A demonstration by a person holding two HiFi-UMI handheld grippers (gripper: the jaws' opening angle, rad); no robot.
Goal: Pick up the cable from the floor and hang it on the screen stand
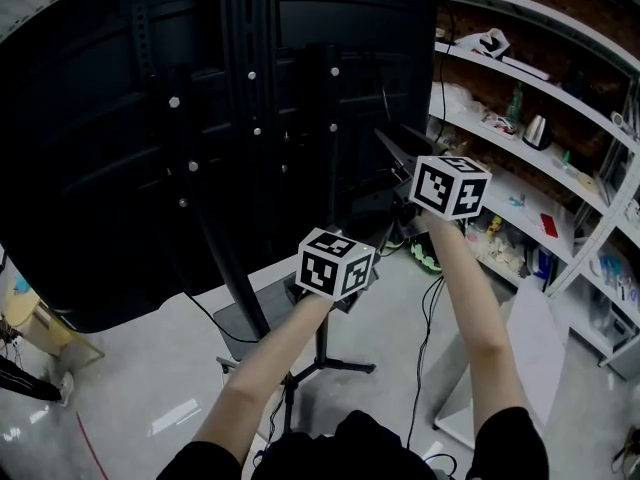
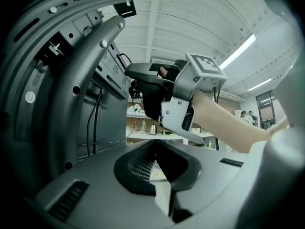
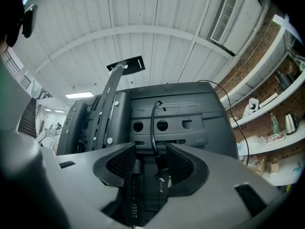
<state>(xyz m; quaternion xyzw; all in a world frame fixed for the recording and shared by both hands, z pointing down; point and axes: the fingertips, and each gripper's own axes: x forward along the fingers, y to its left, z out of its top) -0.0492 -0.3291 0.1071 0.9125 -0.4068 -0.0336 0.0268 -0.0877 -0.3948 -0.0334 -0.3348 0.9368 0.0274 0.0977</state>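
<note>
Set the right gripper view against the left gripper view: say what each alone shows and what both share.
Only the right gripper view: a thin black cable running down the back of the black metal screen stand, between the open jaws of the right gripper.
Only the left gripper view: that gripper's white marker cube, the person's bare forearm, and the left gripper, jaws together with nothing between them.
Both: the stand and the white ribbed ceiling.

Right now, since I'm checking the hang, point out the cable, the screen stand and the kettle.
cable (image 3: 153, 128): right gripper view, its upright run above the jaws.
screen stand (image 1: 250, 28): head view, central mounting column.
kettle (image 1: 538, 131): head view, its body.
</note>
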